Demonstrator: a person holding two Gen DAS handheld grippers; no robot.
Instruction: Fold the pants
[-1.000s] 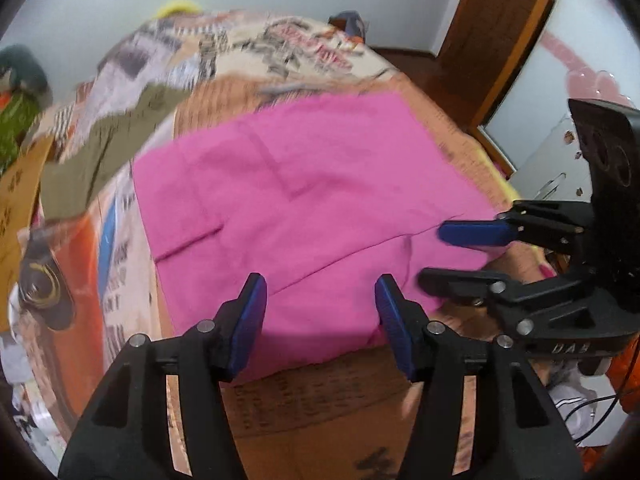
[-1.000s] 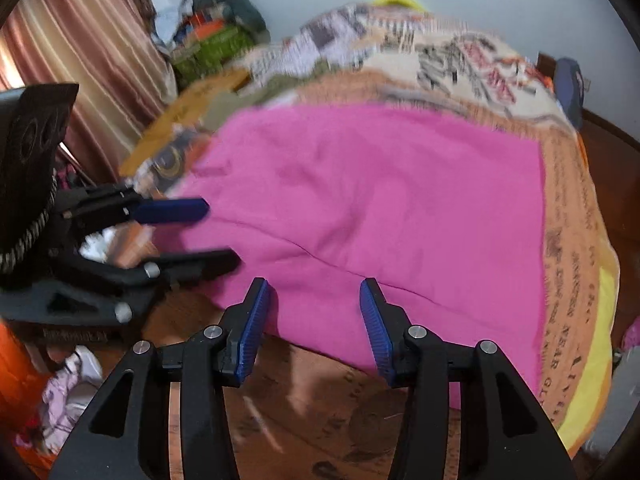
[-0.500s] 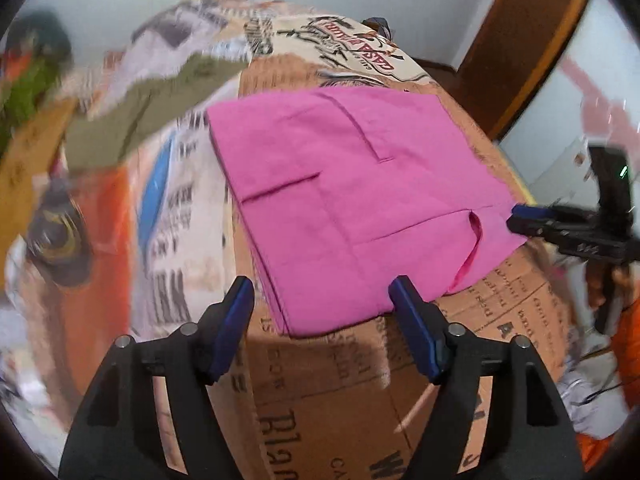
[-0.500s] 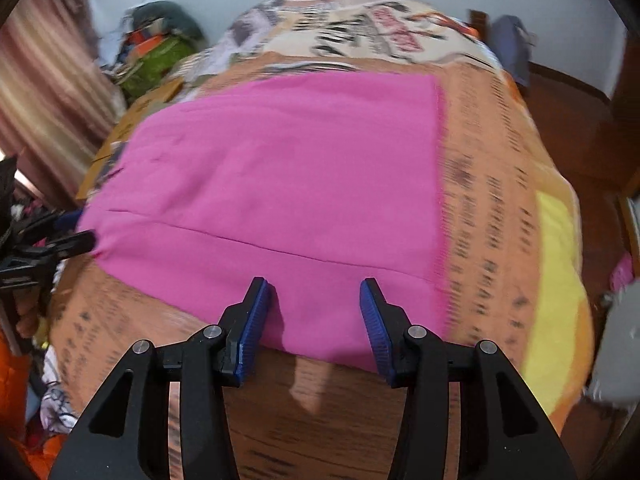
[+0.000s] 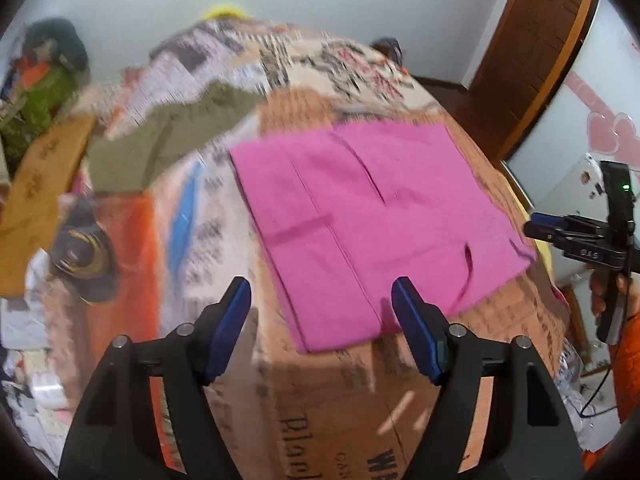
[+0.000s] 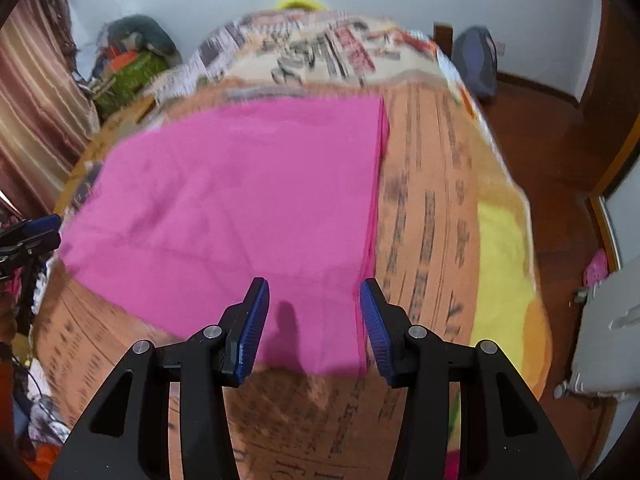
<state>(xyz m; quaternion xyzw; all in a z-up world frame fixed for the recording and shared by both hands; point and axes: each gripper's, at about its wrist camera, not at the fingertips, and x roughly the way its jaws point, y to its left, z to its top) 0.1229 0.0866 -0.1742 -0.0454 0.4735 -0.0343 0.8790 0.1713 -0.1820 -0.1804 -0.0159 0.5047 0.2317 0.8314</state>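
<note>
The pink pants (image 5: 360, 220) lie flat on the bed, folded into a rough rectangle; they also show in the right wrist view (image 6: 240, 200). My left gripper (image 5: 322, 320) is open and empty, hovering above the pants' near left corner. My right gripper (image 6: 314, 316) is open and empty above the near right corner of the pants. The right gripper also shows in the left wrist view (image 5: 536, 226), off the pants' right edge. The left gripper shows at the left edge of the right wrist view (image 6: 38, 232).
The bed is covered by a printed orange and cream blanket (image 5: 360, 400). An olive garment (image 5: 168, 140) lies at the back left. Clutter (image 6: 132, 60) is piled by the wall. A wooden door (image 5: 532, 40) and floor (image 6: 560, 140) are at the right.
Both grippers have pulled back and apart from the pants' near middle: the left toward the left corner, the right toward the right corner. The pants lie still. Both stay open.
</note>
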